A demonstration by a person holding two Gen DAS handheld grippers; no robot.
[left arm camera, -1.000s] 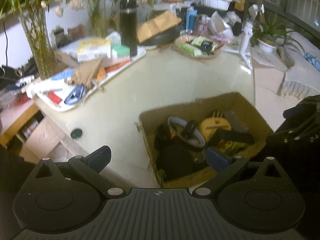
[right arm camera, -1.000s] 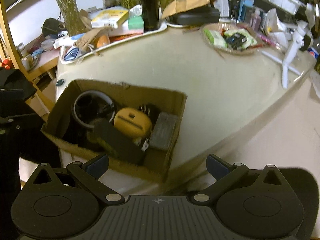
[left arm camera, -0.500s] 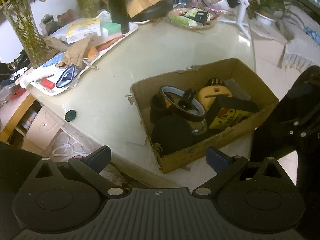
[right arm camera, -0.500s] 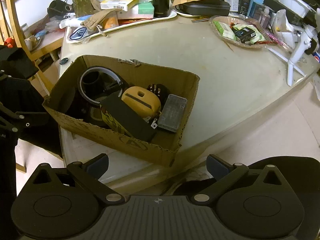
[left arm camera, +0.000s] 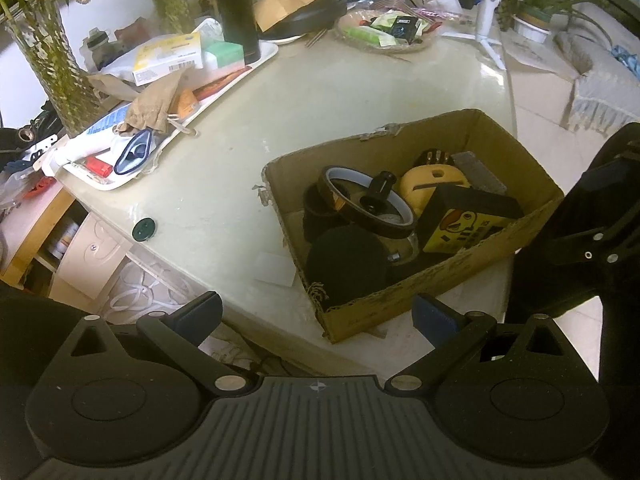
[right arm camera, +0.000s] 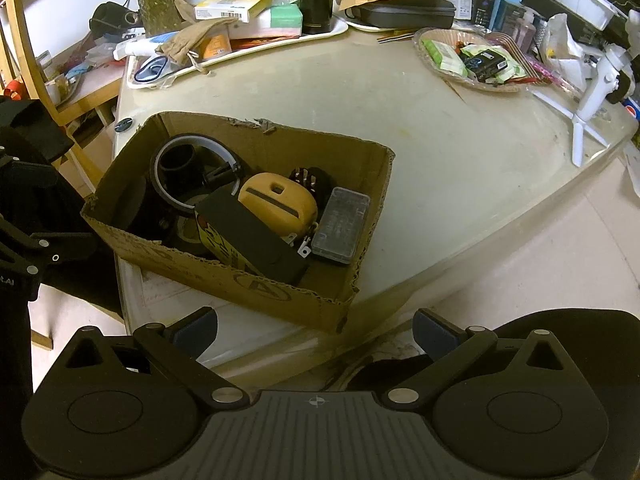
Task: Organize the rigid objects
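Note:
A cardboard box (left arm camera: pixel 400 312) (right arm camera: pixel 256 284) sits at the near edge of the pale table (left arm camera: pixel 304 92) (right arm camera: pixel 460 152). Inside lie a black tape roll (left arm camera: pixel 366 204) (right arm camera: pixel 188 168), a yellow rounded case (left arm camera: pixel 432 184) (right arm camera: pixel 276 200), a black box with a yellow cartoon label (left arm camera: pixel 464 220) (right arm camera: pixel 252 240), a clear grey case (right arm camera: pixel 340 224) and a black round thing (left arm camera: pixel 344 264). My left gripper (left arm camera: pixel 316 316) is open and empty, hovering before the box's near corner. My right gripper (right arm camera: pixel 316 328) is open and empty, below the box's front wall.
A white tray (left arm camera: pixel 256 64) (right arm camera: pixel 280 44) of clutter with a black bottle (left arm camera: pixel 236 8) stands at the back left. A dish of packets (left arm camera: pixel 384 32) (right arm camera: pixel 476 60), a white tripod (right arm camera: pixel 592 100) and a small dark disc (left arm camera: pixel 143 229) are on the table.
Both grippers have pulled back and risen, looking down more steeply into the box. Nothing was picked up; both stay open.

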